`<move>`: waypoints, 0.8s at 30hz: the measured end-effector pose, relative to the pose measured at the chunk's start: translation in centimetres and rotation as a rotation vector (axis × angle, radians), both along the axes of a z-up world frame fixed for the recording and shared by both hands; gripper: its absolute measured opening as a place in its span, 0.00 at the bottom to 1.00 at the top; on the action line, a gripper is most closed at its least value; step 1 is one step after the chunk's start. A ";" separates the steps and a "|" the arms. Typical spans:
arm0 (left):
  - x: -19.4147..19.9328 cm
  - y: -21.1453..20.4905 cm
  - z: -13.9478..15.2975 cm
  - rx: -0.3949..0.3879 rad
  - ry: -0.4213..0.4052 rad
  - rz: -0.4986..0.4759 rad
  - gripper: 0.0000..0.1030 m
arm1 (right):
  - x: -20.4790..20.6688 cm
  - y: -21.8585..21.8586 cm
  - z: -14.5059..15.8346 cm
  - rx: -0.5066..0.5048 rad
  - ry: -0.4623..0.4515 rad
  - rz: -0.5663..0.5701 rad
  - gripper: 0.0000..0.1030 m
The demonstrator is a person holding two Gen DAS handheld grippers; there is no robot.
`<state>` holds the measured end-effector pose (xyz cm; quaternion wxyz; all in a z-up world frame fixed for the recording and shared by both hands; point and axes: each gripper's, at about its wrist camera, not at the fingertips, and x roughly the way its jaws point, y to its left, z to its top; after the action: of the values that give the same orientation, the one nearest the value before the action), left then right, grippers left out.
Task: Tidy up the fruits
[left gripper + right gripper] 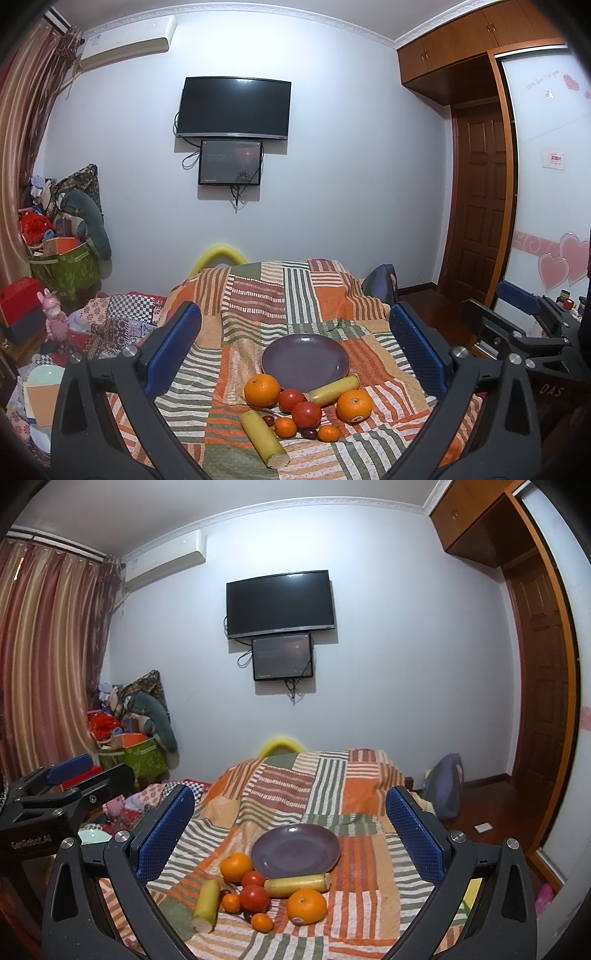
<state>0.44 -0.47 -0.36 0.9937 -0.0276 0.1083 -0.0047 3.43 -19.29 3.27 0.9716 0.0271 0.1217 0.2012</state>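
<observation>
An empty purple plate (305, 357) (295, 850) lies on a striped patchwork blanket (291, 295). In front of it lies a cluster of fruit: two large oranges (262, 390) (354, 405), two red tomatoes (306, 413), small mandarins (285, 427), dark grapes and two yellow-green sugarcane pieces (263, 438) (333, 389). My left gripper (295, 354) is open and empty, above and behind the fruit. My right gripper (290, 834) is open and empty too. Each gripper shows at the edge of the other's view, the right one in the left wrist view (524, 325).
The blanket covers a raised surface that drops off at the far end and sides. Cluttered bedding and boxes (62, 266) lie to the left. A wooden floor, a bag (443, 786) and a door (480, 206) are to the right. A TV (233, 108) hangs on the far wall.
</observation>
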 end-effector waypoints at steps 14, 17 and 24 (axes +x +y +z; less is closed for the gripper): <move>4.2 2.0 -2.8 -0.019 0.130 0.042 0.82 | 2.7 0.0 -2.9 -0.057 0.101 0.062 0.67; 6.1 2.8 -4.4 -0.017 0.207 0.038 0.79 | 4.0 -0.2 -4.3 -0.087 0.153 0.071 0.65; 10.7 4.5 -10.1 -0.005 0.434 0.042 0.79 | 7.4 -0.2 -8.2 -0.165 0.313 0.084 0.65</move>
<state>11.19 4.05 -10.43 0.9469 -0.0326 0.3190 0.0220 10.82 -19.48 -4.91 0.9304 -0.0269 0.2887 0.2241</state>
